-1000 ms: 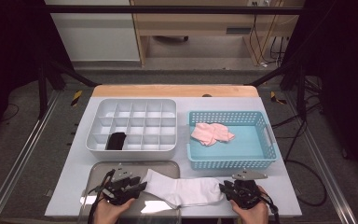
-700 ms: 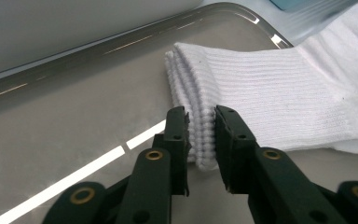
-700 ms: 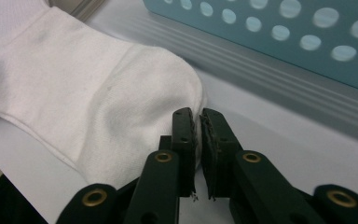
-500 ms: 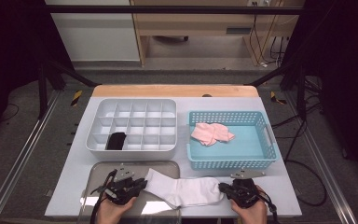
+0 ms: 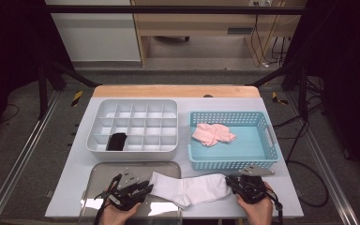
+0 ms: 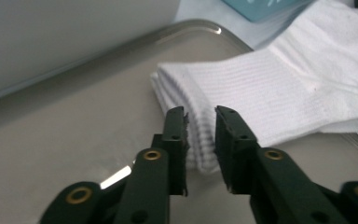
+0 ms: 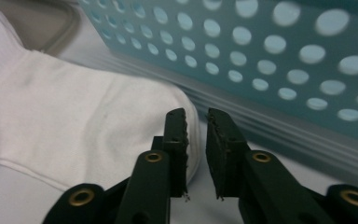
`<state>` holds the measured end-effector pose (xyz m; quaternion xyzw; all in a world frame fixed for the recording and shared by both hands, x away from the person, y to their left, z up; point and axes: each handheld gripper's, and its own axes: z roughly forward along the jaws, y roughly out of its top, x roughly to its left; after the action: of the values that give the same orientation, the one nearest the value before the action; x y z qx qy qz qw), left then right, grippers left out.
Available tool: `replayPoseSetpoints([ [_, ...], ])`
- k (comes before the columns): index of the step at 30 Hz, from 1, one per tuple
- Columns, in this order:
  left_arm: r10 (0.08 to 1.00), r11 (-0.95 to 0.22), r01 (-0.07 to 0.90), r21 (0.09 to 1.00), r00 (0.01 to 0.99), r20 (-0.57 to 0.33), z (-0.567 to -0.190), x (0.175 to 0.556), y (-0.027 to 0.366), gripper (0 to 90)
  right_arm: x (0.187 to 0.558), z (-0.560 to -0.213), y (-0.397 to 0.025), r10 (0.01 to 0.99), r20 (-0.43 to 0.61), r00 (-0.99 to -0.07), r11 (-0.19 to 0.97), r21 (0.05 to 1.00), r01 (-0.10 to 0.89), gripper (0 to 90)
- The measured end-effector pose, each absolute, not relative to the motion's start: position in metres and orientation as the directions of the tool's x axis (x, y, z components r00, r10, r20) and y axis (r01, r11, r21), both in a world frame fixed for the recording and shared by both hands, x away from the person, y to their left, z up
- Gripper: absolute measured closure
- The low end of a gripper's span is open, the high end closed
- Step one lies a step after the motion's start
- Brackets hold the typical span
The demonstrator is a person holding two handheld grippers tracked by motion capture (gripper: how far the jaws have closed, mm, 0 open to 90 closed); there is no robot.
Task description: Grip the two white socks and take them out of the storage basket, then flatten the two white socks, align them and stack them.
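Left hand-held gripper (image 6: 200,122): jaws narrowly parted over the ribbed cuff of the white sock (image 6: 279,88); whether they touch the cloth is hard to tell.
Right hand-held gripper (image 7: 196,125): jaws narrowly parted at the sock's toe edge, pinching nothing.
White sock: lies flat, cuff on the metal tray (image 5: 98,173), toe on the worktop (image 5: 286,197) before the blue basket (image 5: 267,161).
Hidden: both forearms are cut off at the frame's bottom.
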<state>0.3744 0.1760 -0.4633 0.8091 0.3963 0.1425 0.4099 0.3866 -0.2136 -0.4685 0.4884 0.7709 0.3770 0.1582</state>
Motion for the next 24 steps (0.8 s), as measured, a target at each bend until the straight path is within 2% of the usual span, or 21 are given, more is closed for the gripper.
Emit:
replayPoseSetpoints([
  [5,0.75,-0.329,0.476,0.816,0.656,-0.081,-0.451,0.372,0.176,67.4,0.384,-0.465,-0.216,0.869,0.135,-0.477,0.213,0.767,0.605,71.7],
  [9,0.745,-0.311,0.46,0.832,0.661,-0.088,-0.446,0.374,0.168,73.3,0.383,-0.462,-0.216,0.865,0.143,-0.481,0.2,0.78,0.592,69.4],
  [15,0.715,-0.355,0.448,0.82,0.696,-0.07,-0.446,0.376,0.142,85.8,0.38,-0.459,-0.213,0.856,0.15,-0.495,0.199,0.787,0.583,67.0],
  [24,0.651,-0.435,0.422,0.795,0.758,-0.045,-0.451,0.381,0.097,87.3,0.38,-0.46,-0.214,0.865,0.148,-0.48,0.188,0.79,0.583,59.5],
])
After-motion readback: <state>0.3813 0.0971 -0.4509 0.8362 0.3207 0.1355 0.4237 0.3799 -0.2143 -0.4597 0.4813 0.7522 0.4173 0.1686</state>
